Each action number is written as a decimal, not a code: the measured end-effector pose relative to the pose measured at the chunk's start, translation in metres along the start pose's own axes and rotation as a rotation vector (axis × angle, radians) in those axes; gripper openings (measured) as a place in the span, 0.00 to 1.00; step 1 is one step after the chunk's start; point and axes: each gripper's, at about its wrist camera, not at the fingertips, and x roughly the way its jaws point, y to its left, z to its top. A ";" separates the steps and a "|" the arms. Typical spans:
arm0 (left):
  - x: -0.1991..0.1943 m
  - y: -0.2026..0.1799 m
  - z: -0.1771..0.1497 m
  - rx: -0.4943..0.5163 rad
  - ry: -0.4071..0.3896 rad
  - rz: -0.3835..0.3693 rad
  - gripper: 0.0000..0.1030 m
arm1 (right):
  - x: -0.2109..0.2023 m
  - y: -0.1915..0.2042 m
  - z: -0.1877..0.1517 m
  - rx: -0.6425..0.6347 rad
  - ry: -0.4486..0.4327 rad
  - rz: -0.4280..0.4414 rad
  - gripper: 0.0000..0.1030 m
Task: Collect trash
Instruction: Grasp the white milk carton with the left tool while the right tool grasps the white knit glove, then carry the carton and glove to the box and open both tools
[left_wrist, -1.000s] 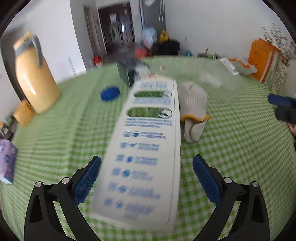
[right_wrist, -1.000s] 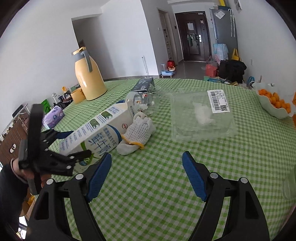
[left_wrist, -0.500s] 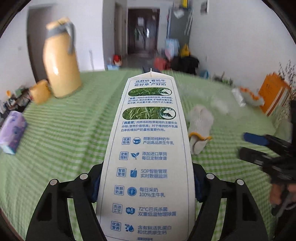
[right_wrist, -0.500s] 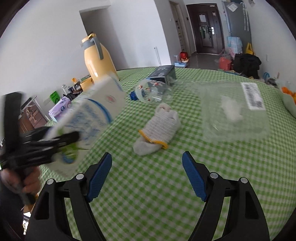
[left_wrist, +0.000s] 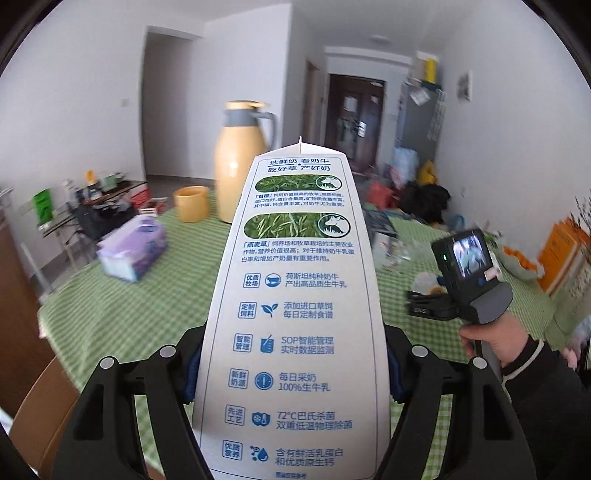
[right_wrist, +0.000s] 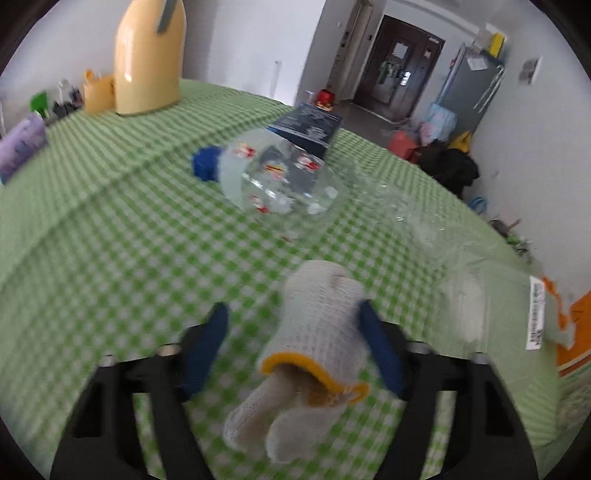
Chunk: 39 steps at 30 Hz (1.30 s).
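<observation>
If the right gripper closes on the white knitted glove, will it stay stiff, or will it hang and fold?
The glove looks like soft knit lying crumpled, so it will probably squash and droop. It seems light. The right gripper is open around it; the textured weave should hardly slip.

**Bright daylight, sharp left view, smeared right view**

Both fisheye views are evenly lit by soft daylight; shadows on the tablecloth (right_wrist: 110, 229) are faint; dark vignette fills all corners and straight walls bow near the rim. In the left view the carton (left_wrist: 295, 314) is crisp, its print legible, while the tissue pack (left_wrist: 131, 247) and far clutter are soft; in the right view motion blur smears the glove (right_wrist: 314, 350), the bottle (right_wrist: 280, 177) and the checks; a highlight glints on the jug (right_wrist: 147, 59).
</observation>
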 end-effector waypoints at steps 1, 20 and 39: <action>-0.008 0.007 -0.002 -0.011 -0.009 0.017 0.67 | 0.000 -0.003 0.001 0.009 0.001 -0.011 0.35; -0.057 0.029 -0.009 -0.102 -0.087 0.088 0.67 | -0.150 -0.022 0.013 0.049 -0.255 0.320 0.22; -0.123 0.220 -0.140 -0.364 0.044 0.569 0.68 | -0.206 0.286 -0.007 -0.444 -0.170 0.856 0.22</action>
